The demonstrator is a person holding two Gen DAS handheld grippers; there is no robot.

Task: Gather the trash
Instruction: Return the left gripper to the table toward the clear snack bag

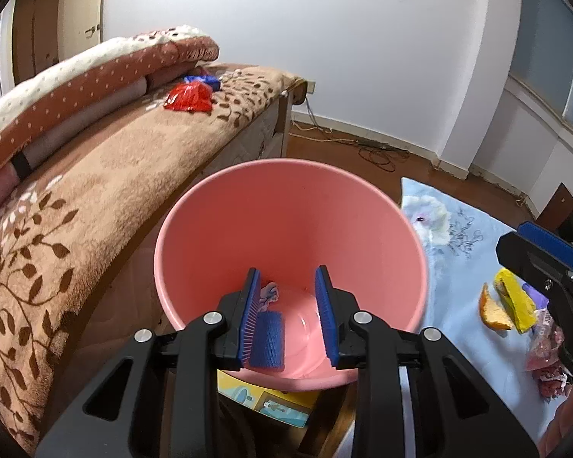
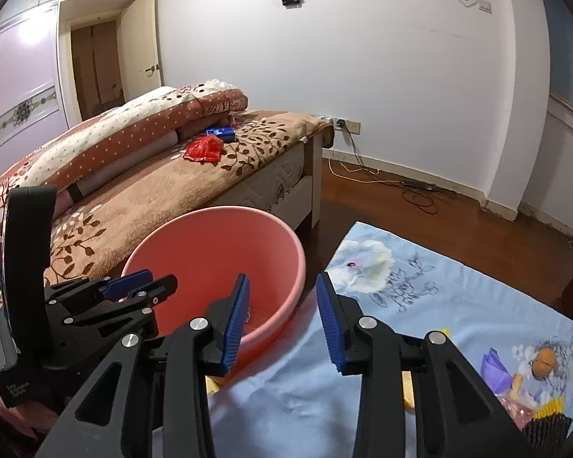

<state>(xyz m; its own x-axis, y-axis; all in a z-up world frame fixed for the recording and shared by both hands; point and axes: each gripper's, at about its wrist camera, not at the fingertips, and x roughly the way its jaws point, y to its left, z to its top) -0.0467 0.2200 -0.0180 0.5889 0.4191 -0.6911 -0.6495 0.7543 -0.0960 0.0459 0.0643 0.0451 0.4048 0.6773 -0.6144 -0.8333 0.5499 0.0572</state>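
Observation:
A pink bucket [image 1: 286,206] stands on the floor beside the bed. On its bottom lie a blue ribbed piece [image 1: 268,343] and a small pale wrapper [image 1: 269,293]. My left gripper [image 1: 288,316] hangs open over the bucket's mouth with nothing pressed between its pads. My right gripper [image 2: 282,316] is open and empty above the bucket's right rim [image 2: 300,267] and the blue sheet [image 2: 439,305]. On that sheet lie an orange peel [image 1: 492,311], a yellow scrap [image 1: 515,303] and a pink wrapper [image 1: 544,360]. A red wrapper [image 2: 204,149] and a blue wrapper [image 2: 221,132] lie on the bed.
The bed [image 1: 95,191] with a brown leaf-pattern blanket and folded quilts fills the left. Cables [image 2: 420,194] trail on the wooden floor by the far wall. A purple wrapper [image 2: 494,366] and a yellow-black piece [image 2: 546,418] lie at the sheet's lower right.

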